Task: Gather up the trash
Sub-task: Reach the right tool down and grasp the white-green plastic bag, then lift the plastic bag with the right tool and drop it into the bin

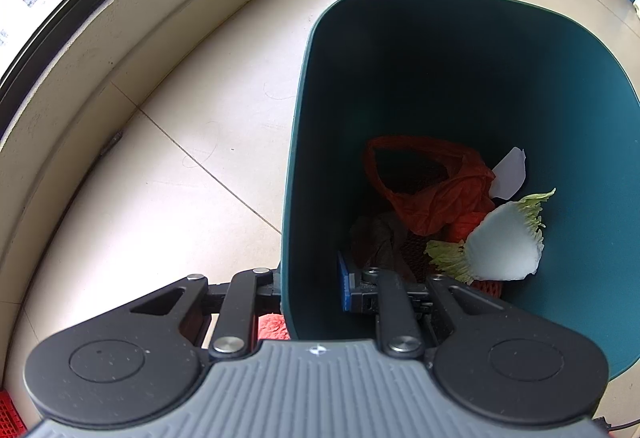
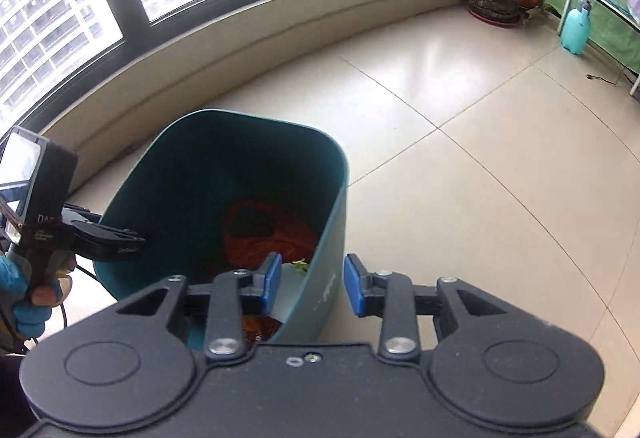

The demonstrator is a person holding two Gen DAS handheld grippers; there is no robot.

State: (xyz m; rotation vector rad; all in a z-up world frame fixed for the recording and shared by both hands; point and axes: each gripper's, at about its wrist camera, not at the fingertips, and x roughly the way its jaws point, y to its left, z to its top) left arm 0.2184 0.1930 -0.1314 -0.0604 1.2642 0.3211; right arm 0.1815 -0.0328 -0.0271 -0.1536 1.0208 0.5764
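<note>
A teal trash bin (image 1: pixel 460 86), standing on the tiled floor (image 1: pixel 180 142) near the window wall, already holds an orange plastic bag (image 1: pixel 432 190), a cabbage piece (image 1: pixel 504 246) and a paper scrap (image 1: pixel 510 172). The left gripper (image 1: pixel 310 288) clamps the bin's near wall, while the right gripper (image 2: pixel 312 284) straddles the opposite rim, jaws parted. With only one side gripped, a lift could tip the bin and spill the trash.

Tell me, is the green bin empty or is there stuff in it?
Not empty. The bin holds an orange plastic bag, a cabbage leaf and white paper at the bottom, with room above them.
</note>
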